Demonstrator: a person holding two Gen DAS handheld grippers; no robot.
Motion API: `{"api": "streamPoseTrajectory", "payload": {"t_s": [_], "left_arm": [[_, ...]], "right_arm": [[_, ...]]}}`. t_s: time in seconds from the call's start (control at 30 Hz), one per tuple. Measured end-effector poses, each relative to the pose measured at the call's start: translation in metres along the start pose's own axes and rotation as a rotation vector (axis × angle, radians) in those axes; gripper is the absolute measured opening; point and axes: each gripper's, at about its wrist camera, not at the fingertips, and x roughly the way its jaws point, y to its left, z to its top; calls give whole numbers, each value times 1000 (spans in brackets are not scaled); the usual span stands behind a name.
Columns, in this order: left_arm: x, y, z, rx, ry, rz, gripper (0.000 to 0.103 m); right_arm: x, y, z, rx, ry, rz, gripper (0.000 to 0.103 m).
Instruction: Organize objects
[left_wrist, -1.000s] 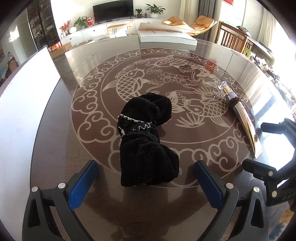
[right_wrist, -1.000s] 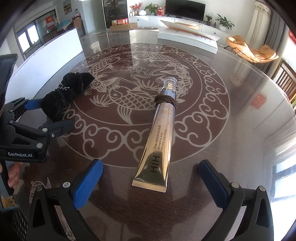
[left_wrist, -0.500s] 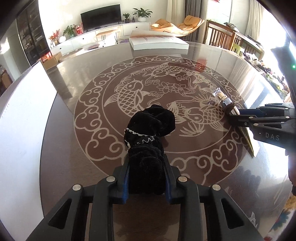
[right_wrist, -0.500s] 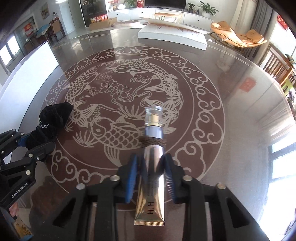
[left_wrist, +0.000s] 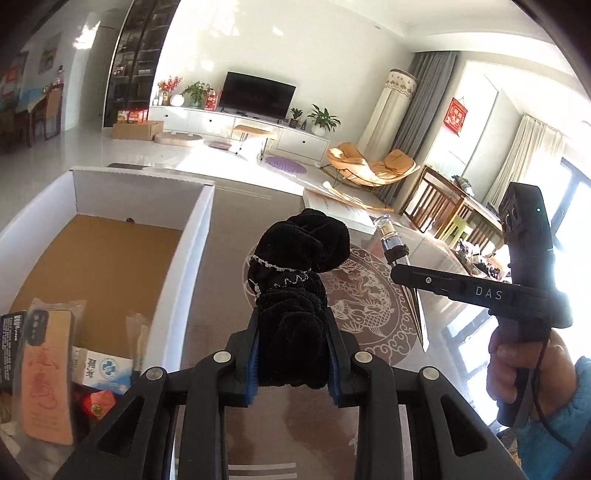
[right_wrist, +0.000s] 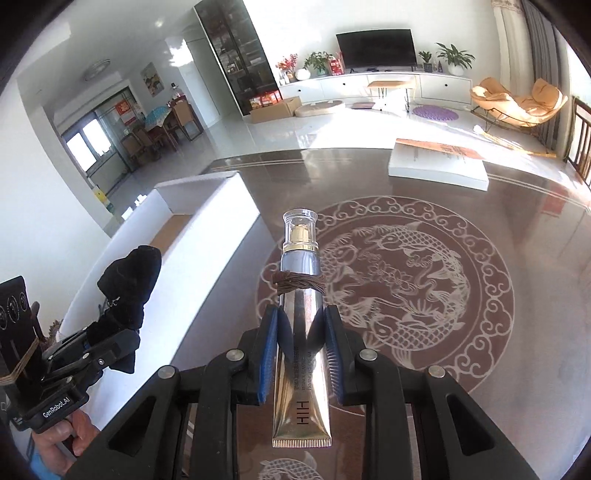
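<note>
**Both claws clamped and lifted clear of the table**

The left gripper (left_wrist: 291, 354) is closed on the black fabric bundle (left_wrist: 295, 291), its blue pads pressing the cloth's lower end at the bottom centre of the left wrist view. The bundle stands up from the jaws toward the middle of the frame, with a thin white beaded trim across its waist, and it hangs in the air above the brown table (left_wrist: 221, 295). In the right wrist view the same gripper (right_wrist: 107, 336) shows at the lower left, the fabric bundle (right_wrist: 129, 284) poking up out of it.

The right gripper (right_wrist: 301, 354) is closed on the gold cream tube (right_wrist: 301, 369), pads squeezing its flattened body at the bottom centre of the right wrist view. The tube's clear cap points up the frame, a brown band wraps its neck, and its crimped end sticks back below the jaws. It too is off the table. In the left wrist view this gripper (left_wrist: 406, 275) reaches in from the right edge, held by a hand (left_wrist: 517, 369) in a blue sleeve, with the tube (left_wrist: 397, 254) in its tip.

A white cardboard box (left_wrist: 192, 266) sits at the left of the left wrist view, holding a phone case package (left_wrist: 46, 373) and small packets in its lower corner. A flat white box (right_wrist: 437, 164) lies on the far side of the table, upper right of the right wrist view.
</note>
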Motion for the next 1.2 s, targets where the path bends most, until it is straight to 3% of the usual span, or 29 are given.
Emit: {"api": "streamPoseTrajectory", "payload": {"t_s": [0.2,0.4,0.5,0.57,0.67,0.77,0.9,1.03,1.13,1.2], "left_arm": [[-33,98,-2,-16,61,295,28],[-35,180,-28,-80,211,479,32],[-39,194,-41,-96,227,494,42],[-40,196,-51,-102,230,505,71],[-51,195,-54,-124,186,489,85],[-57,188,-46,-113,147,503,100],[-76,173,-38,-84,50,613,101],[-87,170,-39,-172,24,581,101],[-92,173,-44,-294,44,555,101],[-89,172,-47,-306,71,554,101]], "right_arm": [[45,127,11,-58,63,265,26],[110,211,-16,-128,179,314,26],[135,231,-33,-158,234,278,27],[147,236,-39,-166,259,268,30],[150,239,-41,-187,259,256,54],[143,235,-36,-211,238,206,67],[128,228,-27,-254,218,119,86],[119,229,-21,-329,209,40,90],[118,227,-21,-355,218,5,90],[120,225,-23,-362,227,-11,91]]}}
